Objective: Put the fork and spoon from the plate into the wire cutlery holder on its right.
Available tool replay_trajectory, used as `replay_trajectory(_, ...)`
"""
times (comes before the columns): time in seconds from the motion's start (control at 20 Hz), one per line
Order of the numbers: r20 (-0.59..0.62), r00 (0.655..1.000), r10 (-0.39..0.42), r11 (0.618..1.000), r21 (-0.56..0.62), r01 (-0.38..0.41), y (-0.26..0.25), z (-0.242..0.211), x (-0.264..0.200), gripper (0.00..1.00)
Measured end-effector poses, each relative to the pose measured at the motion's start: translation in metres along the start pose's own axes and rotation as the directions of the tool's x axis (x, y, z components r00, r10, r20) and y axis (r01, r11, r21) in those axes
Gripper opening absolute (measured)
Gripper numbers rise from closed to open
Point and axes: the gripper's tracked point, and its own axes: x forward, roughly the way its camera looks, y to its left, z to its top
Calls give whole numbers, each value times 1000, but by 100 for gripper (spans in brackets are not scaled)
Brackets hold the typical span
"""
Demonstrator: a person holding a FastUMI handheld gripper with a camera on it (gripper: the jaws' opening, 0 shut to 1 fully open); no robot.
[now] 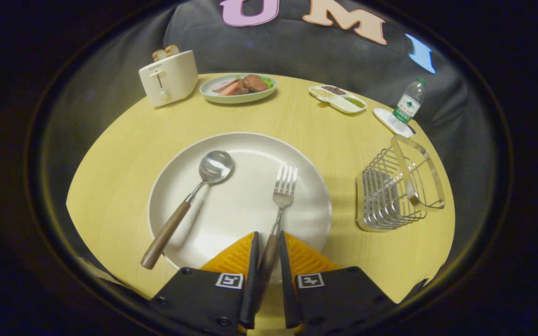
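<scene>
Currently the claw (pixel 267 249) sits low over the near rim of the plate (pixel 231 219), its 2 fingers drawn in to a narrow gap with the fork (pixel 278 214) handle running between them. The fingers straddle the wooden handle closely; whether both actually press on it I cannot tell, as thin slivers of gap seem to show on each side.

Step in hand, by my judgement: securing the fork. To do it well, close squarely on the handle, confirm the grip before raising, then lift straight off the plate so the tines do not drag, and keep the fork from pivoting in the fingers.

Fork orientation: long axis runs away from the claw, slightly tilted right; tines point far, handle end near, lying on the plate's right half.

Spoon (pixel 189 205) lies on the plate's left half, bowl far, wooden handle angled near-left and overhanging the rim. Untouched.

Wire cutlery holder (pixel 395 191) stands on the table (pixel 119 154) just right of the plate, apart from it.

Beyond: toaster (pixel 168 77), dish of food (pixel 238 87), water bottle (pixel 409 101).
</scene>
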Motion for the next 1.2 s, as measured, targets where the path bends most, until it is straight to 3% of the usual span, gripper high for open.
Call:
replay_trajectory(0.1,-19,1000,8,1000,13,-8,1,-1,0,27)
replay_trajectory(0.2,-33,999,12,999,44,-11,-1,-2,0,12)
replay_trajectory(0.7,-30,998,51,999,-5,-51,-5,0,-10,7)
replay_trajectory(1.2,12,998,54,998,-32,-54,-36,40,-44,7)
